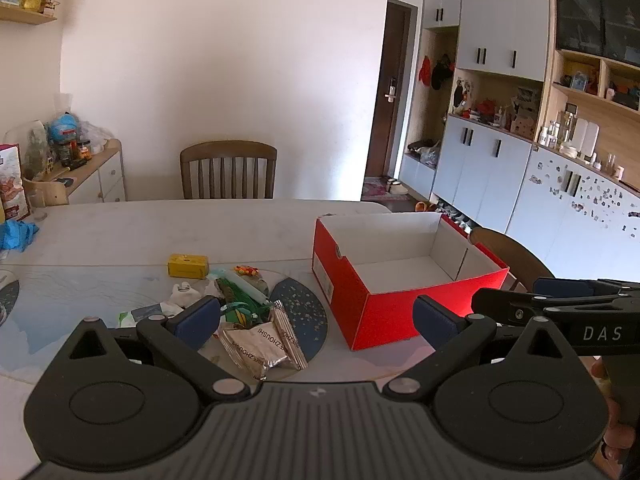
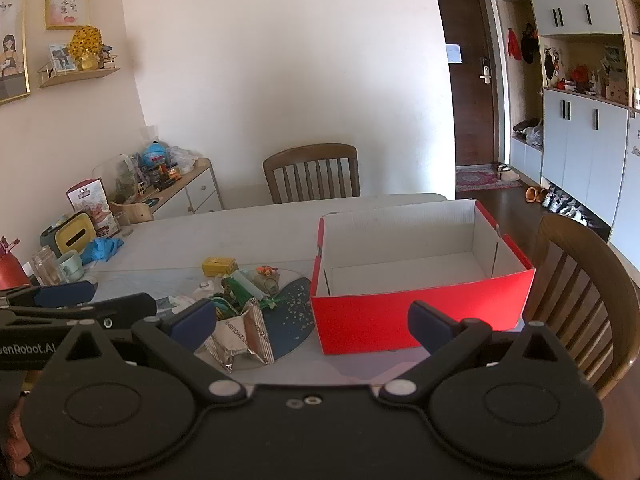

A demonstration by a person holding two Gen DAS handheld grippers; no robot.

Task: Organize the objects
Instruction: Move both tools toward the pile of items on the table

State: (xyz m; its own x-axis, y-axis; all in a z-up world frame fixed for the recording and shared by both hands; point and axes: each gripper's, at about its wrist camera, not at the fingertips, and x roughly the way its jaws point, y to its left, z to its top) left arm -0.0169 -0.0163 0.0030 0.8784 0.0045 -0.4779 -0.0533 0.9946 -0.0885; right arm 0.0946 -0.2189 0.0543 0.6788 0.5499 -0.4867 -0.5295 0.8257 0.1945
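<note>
One open red cardboard box [image 1: 384, 312] with a white inside stands on the pale marbled counter [image 1: 160, 224], at its right part, with nothing visible in it; its long axis runs from the near edge away toward the far right, and one short end faces the grippers. To its left lies one loose heap of small things: one yellow rectangular box [image 1: 188, 265] at the far side, lying flat with its long side across the view; one crinkled silver foil packet [image 1: 260, 344] nearest the edge, printed with letters that read upside down; a green wrapped bundle [image 1: 240, 304] between them; a small orange piece [image 1: 246, 269] and a white crumpled scrap [image 1: 184, 292] beside it. Part of the heap rests on one dark blue speckled round mat [image 1: 300, 312], which reaches close to the red box. One blue glove-like cloth [image 1: 16, 234] lies at the far left. Two brown wooden chairs show: one [image 1: 228, 174] behind the counter, one [image 2: 580, 300] at its right. The left gripper [image 1: 316, 320] hovers spread wide, holding nothing, above the near edge; the right gripper [image 2: 308, 322] is likewise spread and bare, just beside it.
</note>
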